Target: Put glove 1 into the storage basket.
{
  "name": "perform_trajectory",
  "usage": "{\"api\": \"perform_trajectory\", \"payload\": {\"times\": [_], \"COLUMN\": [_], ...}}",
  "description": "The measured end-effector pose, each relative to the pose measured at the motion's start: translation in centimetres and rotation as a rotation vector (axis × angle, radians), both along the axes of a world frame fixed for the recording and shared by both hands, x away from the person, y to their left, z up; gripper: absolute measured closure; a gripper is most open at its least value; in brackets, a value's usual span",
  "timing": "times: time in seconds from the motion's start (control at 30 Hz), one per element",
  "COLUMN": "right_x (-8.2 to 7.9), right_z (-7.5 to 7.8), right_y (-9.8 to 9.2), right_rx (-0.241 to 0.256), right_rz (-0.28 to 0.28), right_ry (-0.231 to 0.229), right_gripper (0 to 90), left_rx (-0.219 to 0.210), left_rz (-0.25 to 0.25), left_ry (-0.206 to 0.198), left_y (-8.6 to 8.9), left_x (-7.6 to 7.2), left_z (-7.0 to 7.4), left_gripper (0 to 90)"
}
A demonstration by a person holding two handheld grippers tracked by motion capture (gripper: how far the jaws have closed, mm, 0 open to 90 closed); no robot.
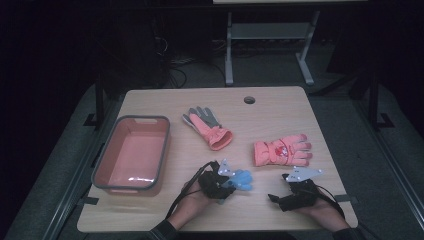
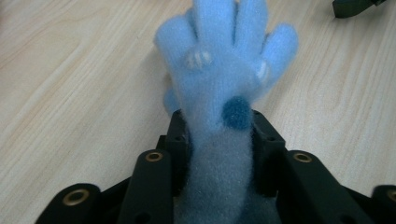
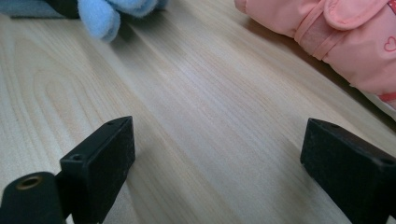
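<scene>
A fuzzy light-blue glove [image 2: 229,70] is clamped at its cuff between the jaws of my left gripper [image 2: 219,140], its fingers pointing away over the wood. From above, the blue glove [image 1: 241,180] juts to the right of the left gripper [image 1: 226,184] near the table's front. My right gripper [image 1: 277,198] rests low at the front right, its jaws wide apart with bare tabletop between them [image 3: 215,154]. A pink ski glove [image 1: 280,150] lies just beyond it, and its edge shows as the pink glove [image 3: 345,42] in the right gripper view.
A pink basin with a grey rim [image 1: 107,165] stands at the table's left side. Another pink glove with a grey palm [image 1: 206,126] lies at the table's middle back. A round cable hole [image 1: 249,99] sits near the far edge. A metal frame stands behind the table.
</scene>
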State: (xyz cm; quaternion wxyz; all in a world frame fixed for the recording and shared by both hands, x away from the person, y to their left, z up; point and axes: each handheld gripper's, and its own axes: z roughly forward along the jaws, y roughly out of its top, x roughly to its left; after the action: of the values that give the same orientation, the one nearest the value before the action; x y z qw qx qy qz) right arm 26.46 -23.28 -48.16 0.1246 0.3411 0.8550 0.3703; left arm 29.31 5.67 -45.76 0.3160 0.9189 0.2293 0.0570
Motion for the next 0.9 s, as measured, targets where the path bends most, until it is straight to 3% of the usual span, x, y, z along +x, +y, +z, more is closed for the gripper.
{"api": "perform_trajectory", "payload": {"times": [0.43, 0.83, 0.9], "right_x": [0.0, 0.0, 0.0], "right_z": [0.0, 0.0, 0.0], "right_y": [0.0, 0.0, 0.0], "right_rx": [0.0, 0.0, 0.001], "right_rz": [-0.001, -0.001, -0.001], "right_ry": [0.001, 0.001, 0.0], "right_gripper": [9.3, 9.3, 9.3], "left_rx": [-0.046, -0.098, -0.088], "left_rz": [-0.019, -0.006, -0.013], "left_ry": [0.051, 0.078, 0.072], "left_y": [0.6, 2.2, 2.6], "left_x": [0.5, 1.2, 1.4], "left_z": [0.6, 2.8, 3.3], "left_gripper": [70.0, 70.1, 70.0]}}
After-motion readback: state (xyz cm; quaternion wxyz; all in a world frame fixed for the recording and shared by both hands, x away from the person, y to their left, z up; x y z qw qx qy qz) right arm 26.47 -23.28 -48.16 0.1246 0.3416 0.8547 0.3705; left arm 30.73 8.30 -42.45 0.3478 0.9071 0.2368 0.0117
